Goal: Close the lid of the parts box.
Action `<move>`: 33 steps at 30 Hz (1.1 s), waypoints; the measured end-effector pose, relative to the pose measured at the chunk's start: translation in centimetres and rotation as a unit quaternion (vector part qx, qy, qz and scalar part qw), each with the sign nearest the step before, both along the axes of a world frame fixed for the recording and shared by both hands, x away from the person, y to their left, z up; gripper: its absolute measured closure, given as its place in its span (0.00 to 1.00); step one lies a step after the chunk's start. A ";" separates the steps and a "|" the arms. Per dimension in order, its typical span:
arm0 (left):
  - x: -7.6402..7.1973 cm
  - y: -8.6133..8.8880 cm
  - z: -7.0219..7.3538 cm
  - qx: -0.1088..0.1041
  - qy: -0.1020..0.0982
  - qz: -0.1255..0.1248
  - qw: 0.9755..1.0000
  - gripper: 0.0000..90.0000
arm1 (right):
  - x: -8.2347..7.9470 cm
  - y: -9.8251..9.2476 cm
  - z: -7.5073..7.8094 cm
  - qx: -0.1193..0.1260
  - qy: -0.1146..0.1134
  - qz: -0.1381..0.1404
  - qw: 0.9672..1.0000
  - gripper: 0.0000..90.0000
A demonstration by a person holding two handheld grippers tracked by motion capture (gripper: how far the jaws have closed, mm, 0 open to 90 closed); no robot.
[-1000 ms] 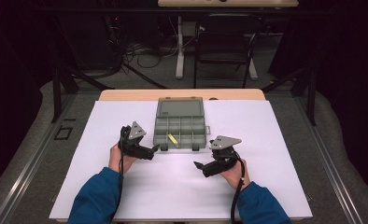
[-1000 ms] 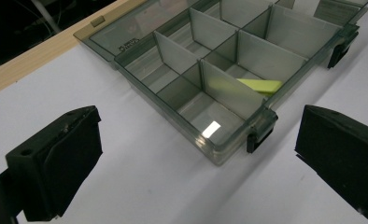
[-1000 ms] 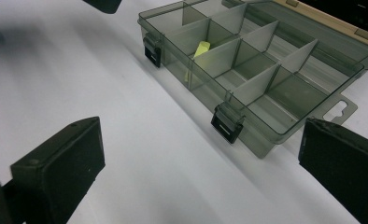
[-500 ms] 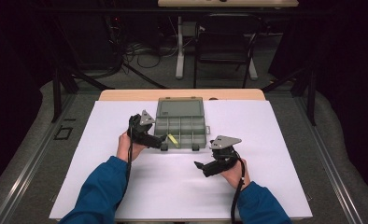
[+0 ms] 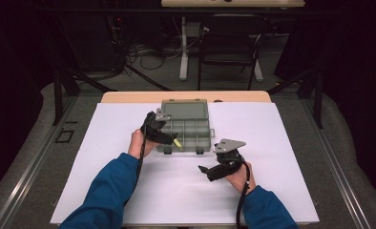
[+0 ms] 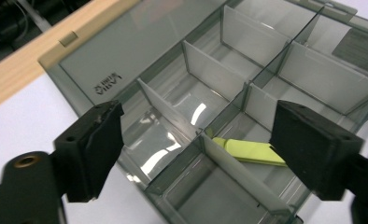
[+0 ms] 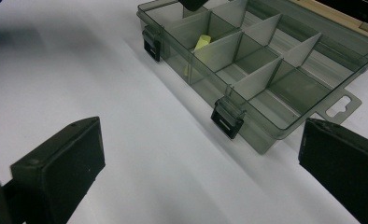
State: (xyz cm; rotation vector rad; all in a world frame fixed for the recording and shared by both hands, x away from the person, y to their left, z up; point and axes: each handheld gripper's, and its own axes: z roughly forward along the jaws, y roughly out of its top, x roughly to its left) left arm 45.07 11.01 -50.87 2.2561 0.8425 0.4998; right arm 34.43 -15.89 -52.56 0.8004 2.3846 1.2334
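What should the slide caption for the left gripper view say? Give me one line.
Left gripper poised open above a clear divided box, a yellow-green strip lying in one compartment.

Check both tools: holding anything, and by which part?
Nothing held. Left tool is open over the box, above the yellow piece; right tool is open over bare table.

Yellow piece (image 6: 250, 151) partly behind divider (image 6: 240, 175), perhaps.
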 end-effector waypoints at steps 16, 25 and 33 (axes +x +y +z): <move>1.2 -0.6 -1.9 0.005 0.036 0.008 0.999 0.46 | 0.0 0.1 -0.2 -0.005 0.001 0.006 1.000 0.00; 1.4 -0.6 -2.6 -0.003 0.048 0.017 0.999 0.54 | 0.1 0.1 -0.2 -0.005 0.001 0.006 1.000 0.00; 1.4 -0.8 -2.9 -0.005 0.047 0.013 0.999 0.57 | 0.1 0.1 -0.3 -0.006 0.001 0.008 1.000 0.00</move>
